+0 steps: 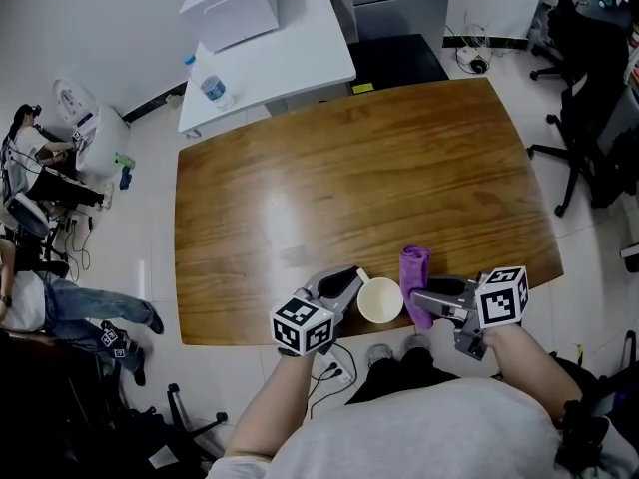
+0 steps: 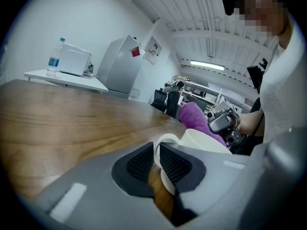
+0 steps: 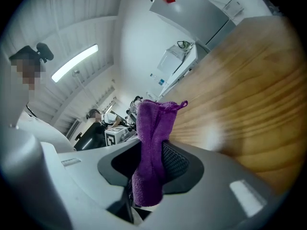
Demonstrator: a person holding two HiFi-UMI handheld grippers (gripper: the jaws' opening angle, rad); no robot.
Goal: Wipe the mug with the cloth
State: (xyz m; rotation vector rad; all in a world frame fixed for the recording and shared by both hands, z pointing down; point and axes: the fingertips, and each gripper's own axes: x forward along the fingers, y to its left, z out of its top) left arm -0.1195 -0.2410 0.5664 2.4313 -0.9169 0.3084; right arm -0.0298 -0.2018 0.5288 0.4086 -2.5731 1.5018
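Brown wooden table, mostly bare; the action sits at its near edge, right in front of the person.

Left gripper: jaws nearly together, clamped on the handle of the white mug, with the pads pinching the handle loop from both sides. The mug is upright with its mouth up, at the near table edge. Can't tell whether it rests on the wood or is lifted a little.

Right gripper: jaws closed on the purple cloth. The cloth is bunched into a roll that sticks up past the pads, with a short end hanging below them. It sits just beside the mug's right side, level with the rim. Contact between cloth and mug is not clear in any view.

Progress, as a judgement: both pickups are done, with the mug secured by its handle and the cloth gripped and brought next to it. The wipe itself looks not started, or barely started, and no part of the mug shows as wiped. Left to do: press the cloth on the mug wall or rim and rub around it.
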